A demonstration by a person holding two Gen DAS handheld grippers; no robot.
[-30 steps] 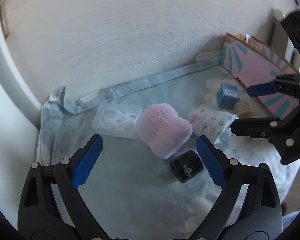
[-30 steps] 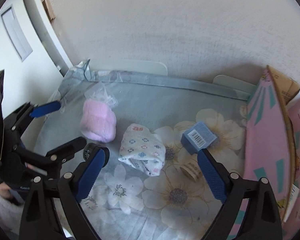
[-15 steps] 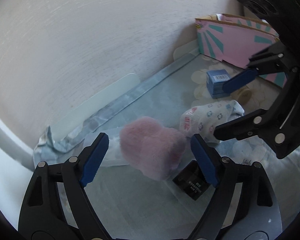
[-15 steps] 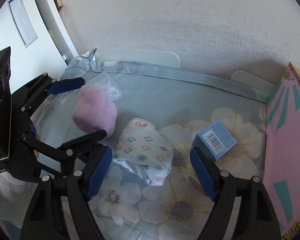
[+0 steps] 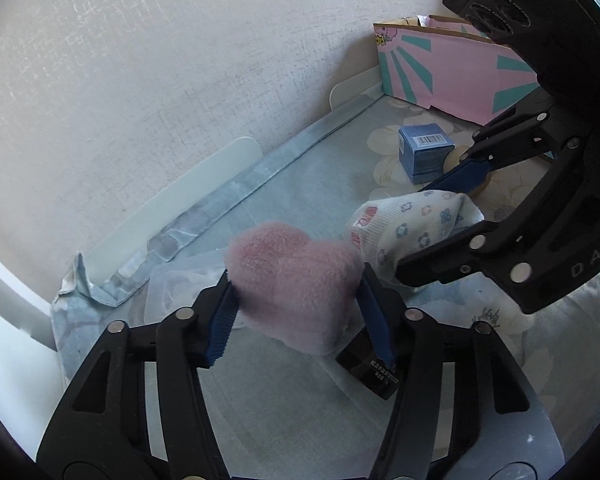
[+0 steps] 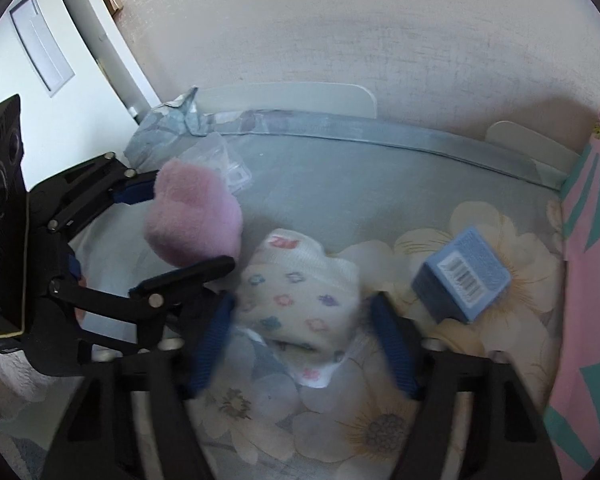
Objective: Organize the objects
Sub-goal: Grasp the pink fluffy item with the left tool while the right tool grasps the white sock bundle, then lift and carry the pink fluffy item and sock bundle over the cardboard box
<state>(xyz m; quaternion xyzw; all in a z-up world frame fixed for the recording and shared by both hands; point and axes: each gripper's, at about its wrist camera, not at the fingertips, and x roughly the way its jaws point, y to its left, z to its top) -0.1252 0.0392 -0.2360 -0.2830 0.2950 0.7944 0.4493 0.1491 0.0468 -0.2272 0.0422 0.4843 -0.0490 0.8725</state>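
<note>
- Left gripper (image 5: 296,312) has closed from wide open onto the pink plush (image 5: 292,280), on the floral cloth (image 6: 380,184).
- Right gripper (image 6: 300,336) has narrowed around the patterned sock (image 6: 300,292); contact unclear.
- Both grasps appear imminent.

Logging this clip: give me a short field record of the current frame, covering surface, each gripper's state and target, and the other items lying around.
surface: floral bedsheet against a wall
left gripper: closed on pink fluffy item
right gripper: open, fingers on either side of flower-print socks; contact unclear
blue barcode box: on the sheet, right of the socks
black box: partly hidden under the pink fluffy item
clear plastic pack: behind the pink fluffy item
pink and teal carton: standing at the far right
</note>
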